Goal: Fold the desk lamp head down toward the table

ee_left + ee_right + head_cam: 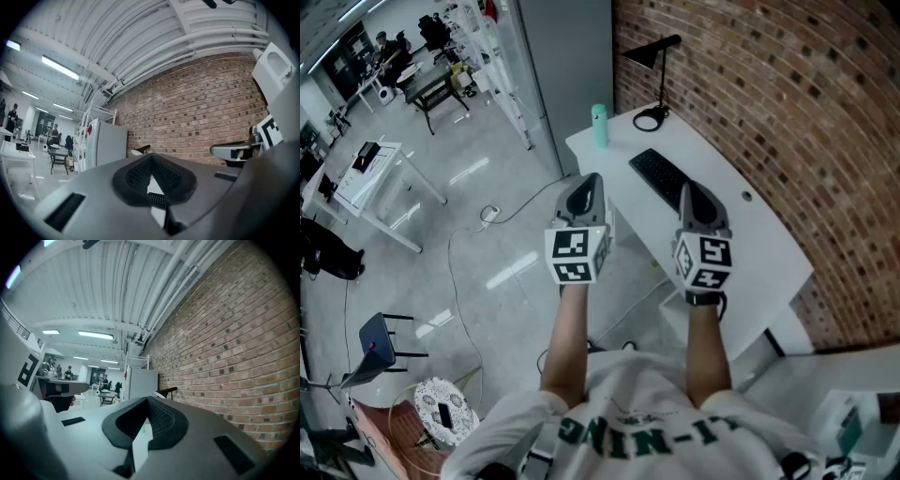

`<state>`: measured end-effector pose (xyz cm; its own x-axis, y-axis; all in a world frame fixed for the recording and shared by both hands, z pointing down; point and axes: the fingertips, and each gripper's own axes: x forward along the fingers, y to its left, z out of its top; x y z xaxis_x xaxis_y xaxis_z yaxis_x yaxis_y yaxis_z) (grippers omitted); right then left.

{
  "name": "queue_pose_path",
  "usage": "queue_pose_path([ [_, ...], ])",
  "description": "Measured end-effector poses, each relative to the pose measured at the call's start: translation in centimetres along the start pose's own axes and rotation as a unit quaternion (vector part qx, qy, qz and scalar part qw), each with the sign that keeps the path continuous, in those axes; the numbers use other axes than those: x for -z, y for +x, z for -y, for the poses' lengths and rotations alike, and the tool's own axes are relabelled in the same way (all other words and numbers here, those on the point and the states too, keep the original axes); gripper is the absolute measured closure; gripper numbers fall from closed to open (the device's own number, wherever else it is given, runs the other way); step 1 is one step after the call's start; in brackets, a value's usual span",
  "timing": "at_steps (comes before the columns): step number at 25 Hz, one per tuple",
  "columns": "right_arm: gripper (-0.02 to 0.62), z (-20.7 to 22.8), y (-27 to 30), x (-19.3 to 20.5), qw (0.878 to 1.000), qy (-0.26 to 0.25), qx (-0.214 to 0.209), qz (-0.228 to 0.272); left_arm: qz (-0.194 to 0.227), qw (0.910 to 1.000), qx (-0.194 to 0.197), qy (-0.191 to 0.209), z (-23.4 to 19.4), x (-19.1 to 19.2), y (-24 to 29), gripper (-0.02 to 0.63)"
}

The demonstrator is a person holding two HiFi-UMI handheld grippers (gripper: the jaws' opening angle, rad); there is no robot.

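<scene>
A black desk lamp stands at the far end of the white desk, against the brick wall. Its ring base rests on the desk and its cone head is raised on a thin stem. The lamp head also shows far off in the left gripper view and the right gripper view. My left gripper is held level over the desk's near left edge, jaws together, holding nothing. My right gripper hovers level over the desk beside the keyboard, jaws also together and empty. Both grippers are well short of the lamp.
A black keyboard lies on the desk between the grippers and the lamp. A green bottle stands near the desk's far left corner. Cables run across the floor to the left. A white cabinet stands beyond the desk.
</scene>
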<state>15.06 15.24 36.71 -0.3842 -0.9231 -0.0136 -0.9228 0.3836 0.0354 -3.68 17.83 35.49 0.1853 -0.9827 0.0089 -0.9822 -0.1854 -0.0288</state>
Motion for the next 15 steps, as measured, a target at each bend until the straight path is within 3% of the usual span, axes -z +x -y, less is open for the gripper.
queue_pose_path([
  [2, 0.591, 0.3, -0.3, 0.4, 1.000, -0.002, -0.008, -0.003, 0.002, 0.9999, -0.003, -0.010, 0.7, 0.6, -0.3, 0.606],
  [10, 0.591, -0.7, 0.0, 1.1, 0.999, 0.006, -0.036, -0.007, -0.013, 0.9993, -0.033, 0.013, 0.5, 2.2, 0.0, 0.606],
  [15, 0.591, -0.8, 2.1, 2.4, 0.995, 0.080, -0.051, -0.002, -0.020, 0.9996, -0.019, -0.008, -0.4, 3.5, 2.1, 0.606],
])
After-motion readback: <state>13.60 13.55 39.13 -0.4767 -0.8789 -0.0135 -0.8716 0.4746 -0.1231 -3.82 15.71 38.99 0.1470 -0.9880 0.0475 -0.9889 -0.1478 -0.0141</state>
